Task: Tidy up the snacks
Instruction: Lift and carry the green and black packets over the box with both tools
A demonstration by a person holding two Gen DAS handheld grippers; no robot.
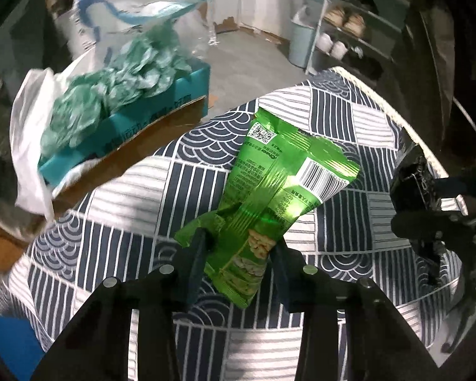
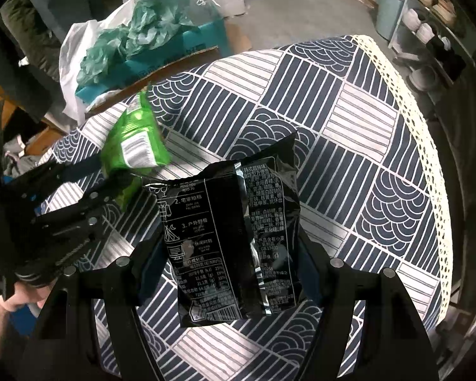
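Note:
My left gripper (image 1: 239, 247) is shut on a green snack bag (image 1: 279, 184) and holds it above the patterned tablecloth (image 1: 117, 209). The same green bag (image 2: 133, 139) shows in the right wrist view, held by the left gripper (image 2: 117, 181). My right gripper (image 2: 230, 254) is shut on a black snack bag (image 2: 234, 238), held above the tablecloth (image 2: 349, 127). The right gripper's body (image 1: 428, 197) shows at the right edge of the left wrist view; its fingertips are not clear there.
A teal cardboard box (image 1: 127, 123) filled with crumpled teal wrappers (image 1: 120, 85) and a white plastic bag (image 1: 31, 127) sits beyond the table's far left edge. A shoe rack (image 1: 349, 31) and a pale bin (image 1: 301, 41) stand at the back right. The lace table edge (image 2: 434, 165) runs on the right.

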